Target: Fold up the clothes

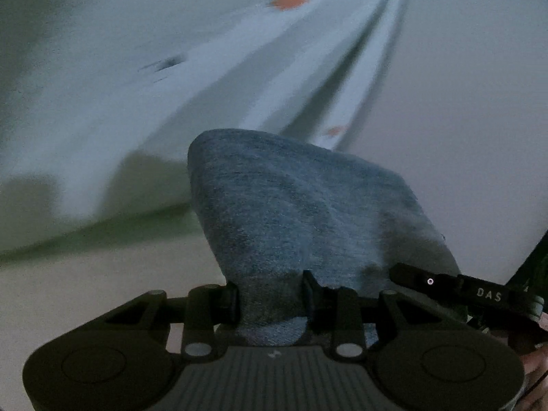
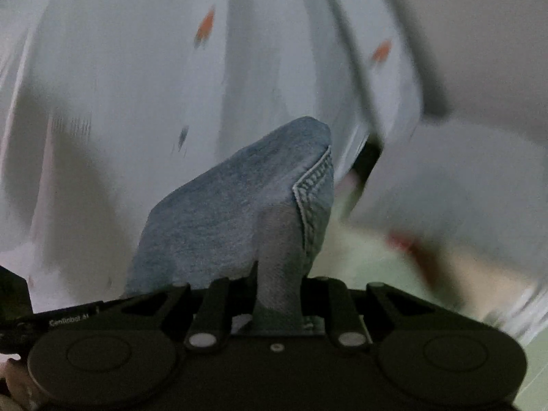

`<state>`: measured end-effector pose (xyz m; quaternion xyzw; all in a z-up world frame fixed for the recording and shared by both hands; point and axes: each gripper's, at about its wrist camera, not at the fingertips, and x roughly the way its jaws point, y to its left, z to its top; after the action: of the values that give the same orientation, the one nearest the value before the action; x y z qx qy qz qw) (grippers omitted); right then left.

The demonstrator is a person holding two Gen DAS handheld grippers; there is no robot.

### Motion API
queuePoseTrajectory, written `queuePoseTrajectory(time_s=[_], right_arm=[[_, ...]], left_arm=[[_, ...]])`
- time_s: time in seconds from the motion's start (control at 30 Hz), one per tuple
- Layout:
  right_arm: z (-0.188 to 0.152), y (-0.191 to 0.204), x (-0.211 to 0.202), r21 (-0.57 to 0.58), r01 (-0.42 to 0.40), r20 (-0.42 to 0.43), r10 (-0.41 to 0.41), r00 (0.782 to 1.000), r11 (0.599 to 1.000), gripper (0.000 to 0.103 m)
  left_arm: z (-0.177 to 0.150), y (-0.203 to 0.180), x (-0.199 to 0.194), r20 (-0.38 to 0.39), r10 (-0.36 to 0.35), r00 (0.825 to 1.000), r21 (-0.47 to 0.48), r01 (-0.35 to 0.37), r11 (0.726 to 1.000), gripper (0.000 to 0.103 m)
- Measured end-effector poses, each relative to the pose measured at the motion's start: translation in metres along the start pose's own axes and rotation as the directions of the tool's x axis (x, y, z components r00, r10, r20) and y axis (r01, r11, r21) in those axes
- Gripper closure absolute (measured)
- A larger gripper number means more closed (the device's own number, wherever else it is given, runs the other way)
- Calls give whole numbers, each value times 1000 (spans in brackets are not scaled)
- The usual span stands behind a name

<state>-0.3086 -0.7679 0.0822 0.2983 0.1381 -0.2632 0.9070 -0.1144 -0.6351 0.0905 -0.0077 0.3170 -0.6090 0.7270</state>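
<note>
left gripper [image 1: 272, 299]: clenched on blue denim garment [image 1: 291, 212], cloth bunched up toward 12 o'clock.
right gripper [image 2: 279, 294]: pinching denim too, stitched seam [image 2: 313, 185] at 1 o'clock.
bg: white spotted sheet [image 2: 137, 68], blurred.
progress: early; garment lifted, no fold visible, folding still left.

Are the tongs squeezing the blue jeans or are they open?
Both squeezing. The left tongs pinch bunched blue jeans, and the right tongs grip denim too. Folded or spread: cannot tell.
</note>
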Motion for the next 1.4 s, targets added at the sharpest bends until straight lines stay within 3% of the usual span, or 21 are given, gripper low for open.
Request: queuePoseTrajectory(time_s=[0.2, 0.3, 0.4, 0.47, 0.53, 0.6, 0.7, 0.77, 0.87, 0.9, 0.97, 1.03, 1.07, 1.17, 1.3, 1.4], right_arm=[[75, -65, -26, 9, 110, 165, -110, 980, 994, 85], [101, -103, -21, 47, 162, 206, -168, 964, 986, 84], [103, -147, 11, 127, 265, 155, -283, 946, 956, 79], [91, -177, 40, 175, 365, 48, -378, 925, 915, 73], [71, -200, 59, 201, 405, -10, -412, 911, 892, 65], [57, -212, 61, 241, 371, 10, -385, 923, 897, 60], [55, -212, 63, 255, 364, 20, -381, 924, 896, 58], [57, -205, 68, 220, 401, 21, -416, 909, 889, 48], [64, -194, 72, 163, 479, 19, -488, 872, 862, 37], [66, -193, 64, 134, 508, 25, -515, 857, 851, 35], [65, -183, 50, 53, 571, 46, -574, 818, 819, 21], [62, -166, 37, -41, 604, 74, -600, 796, 796, 13], [59, -158, 30, -72, 607, 87, -601, 795, 792, 6], [42, -135, 3, -109, 612, 119, -601, 790, 783, 2], [11, -108, -30, -85, 613, 122, -603, 788, 785, 0], [-14, -93, -51, -57, 598, 115, -589, 800, 800, 0]], left_arm=[[58, -69, 90, 33, -97, 995, 57, 95, 994, 66], [68, -84, 146, -26, -85, 996, 48, 86, 995, 61], [50, -85, 197, -145, 27, 989, 104, -12, 995, 58], [37, -85, 231, -222, 109, 969, 150, -76, 986, 57], [28, -76, 239, -226, 122, 967, 154, -88, 984, 55], [25, -66, 243, -228, 116, 967, 133, -87, 987, 52], [29, -60, 240, -236, 99, 967, 112, -74, 991, 44], [31, -64, 233, -230, 110, 967, 135, -80, 988, 39], [28, -66, 218, -199, 147, 969, 192, -108, 975, 30], [27, -66, 213, -186, 148, 971, 199, -110, 974, 23], [25, -65, 197, -155, 141, 978, 213, -106, 971, 10], [18, -65, 173, -125, 143, 982, 220, -114, 969, 0], [15, -65, 161, -110, 146, 983, 222, -119, 968, 0], [0, -63, 127, -89, 157, 984, 230, -133, 964, 0], [-28, -61, 89, -100, 183, 978, 232, -156, 960, 0], [-51, -62, 69, -120, 194, 974, 227, -164, 960, 0]])
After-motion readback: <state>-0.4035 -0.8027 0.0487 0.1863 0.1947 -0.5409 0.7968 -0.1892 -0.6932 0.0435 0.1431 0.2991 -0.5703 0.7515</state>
